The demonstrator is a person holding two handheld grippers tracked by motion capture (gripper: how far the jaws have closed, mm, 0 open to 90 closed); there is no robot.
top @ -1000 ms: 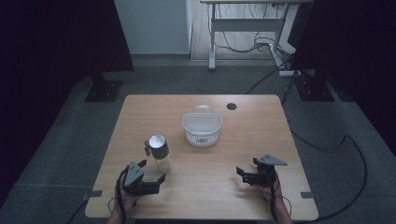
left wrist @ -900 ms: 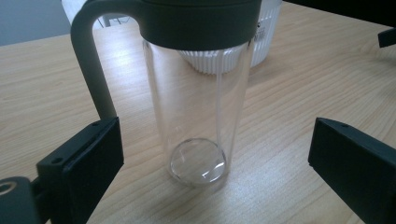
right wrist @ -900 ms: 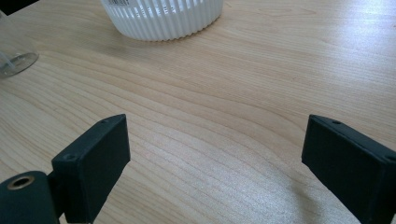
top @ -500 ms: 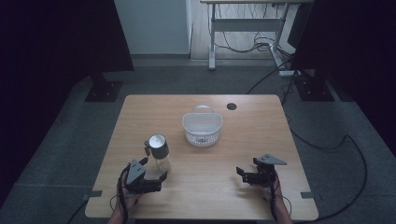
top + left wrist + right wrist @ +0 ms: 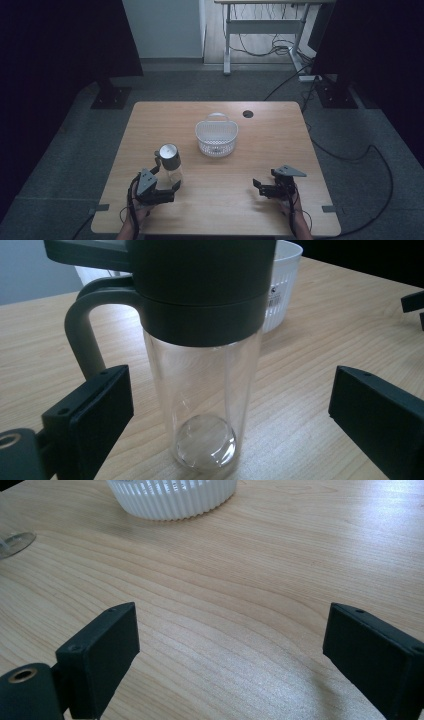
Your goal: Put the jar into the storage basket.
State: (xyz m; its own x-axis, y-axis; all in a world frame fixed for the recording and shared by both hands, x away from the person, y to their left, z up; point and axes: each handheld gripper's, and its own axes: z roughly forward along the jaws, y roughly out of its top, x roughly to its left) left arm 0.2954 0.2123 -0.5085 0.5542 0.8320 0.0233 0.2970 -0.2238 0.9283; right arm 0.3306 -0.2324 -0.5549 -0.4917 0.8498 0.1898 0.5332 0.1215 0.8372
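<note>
Standing upright near the front-left part of the table [image 5: 280, 135], the clear bottle [image 5: 205, 405] with the dark grey lid [image 5: 200, 285] and looped handle [image 5: 82, 335] is the thing in hand; the left gripper [image 5: 159, 191] sits just in front of it with its jaws spread wide, one to each side of the glass-like body and touching neither; the step looks like closing in for a grasp, and to do it well the jaws should ease forward until the body sits squarely between the pads, low enough to stay under the lid's overhang and turned so the handle stays outside the pinch; the wall is smooth, round and probably slippery, so a slow, centred squeeze seems wiser than a quick one, since an off-centre push could tip a tall narrow vessel; the bottle appears empty, its thick base showing through the transparent wall; behind it and towards the middle stands a white ribbed plastic basket [image 5: 216, 137], well apart from the bottle; the right gripper [image 5: 267, 188] rests over bare wood at the front-right, jaws likewise spread and holding nothing; the tabletop is pale wood-grain laminate with a matte sheen, and a small dark cable hole [image 5: 247, 113] sits near its far edge
</note>
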